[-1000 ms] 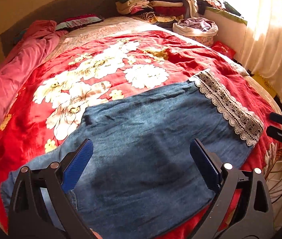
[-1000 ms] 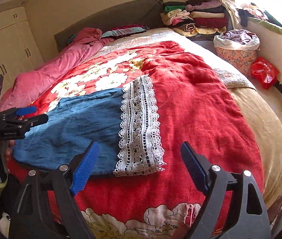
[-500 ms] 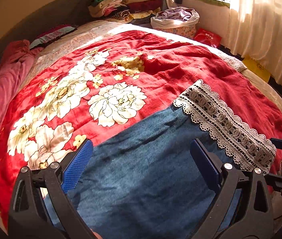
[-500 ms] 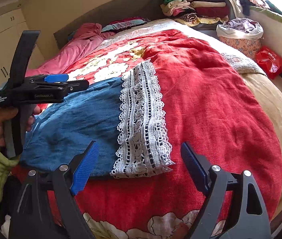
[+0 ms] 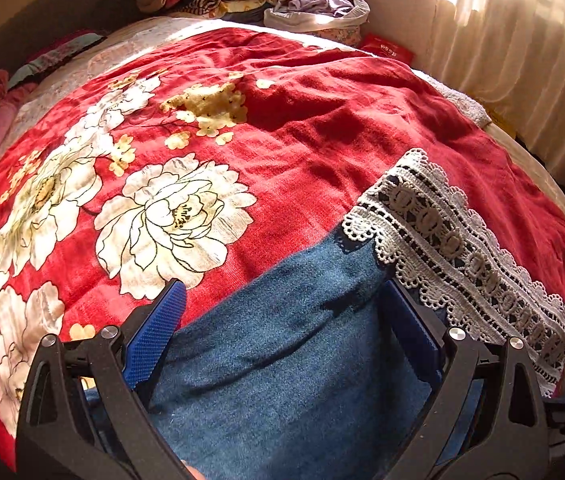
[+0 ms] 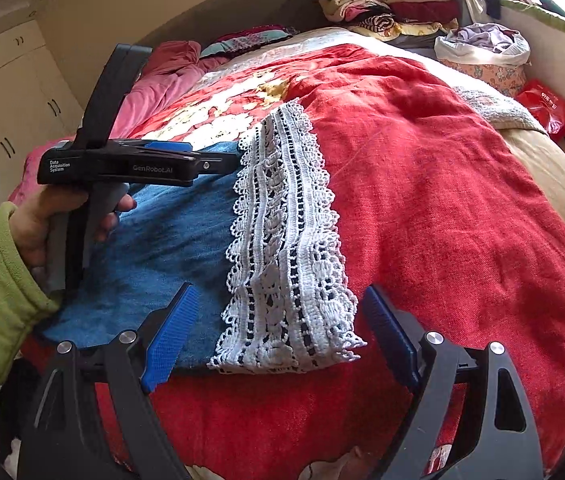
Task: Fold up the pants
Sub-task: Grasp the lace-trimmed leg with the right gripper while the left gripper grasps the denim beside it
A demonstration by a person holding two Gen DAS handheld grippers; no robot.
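Note:
Blue denim pants [image 5: 282, 360] with a white lace cuff [image 5: 462, 256] lie flat on a red floral bedspread [image 5: 282, 100]. My left gripper [image 5: 282, 332] is open and low over the denim, just left of the lace; it also shows in the right wrist view [image 6: 202, 160], hovering above the far part of the pants [image 6: 170, 240]. My right gripper [image 6: 278, 332] is open, its fingers on either side of the near end of the lace cuff [image 6: 286, 240].
A pink quilt [image 6: 162, 76] lies along the bed's left side. Stacked folded clothes [image 6: 386, 4] sit at the far corner, with a laundry basket [image 6: 486, 52] and red bag [image 6: 546, 104] on the floor to the right. A curtain [image 5: 522, 40] hangs at right.
My left gripper has moved forward and down over the denim toward the lace cuff. My right gripper has moved closer to the cuff's near end. Both stayed open.

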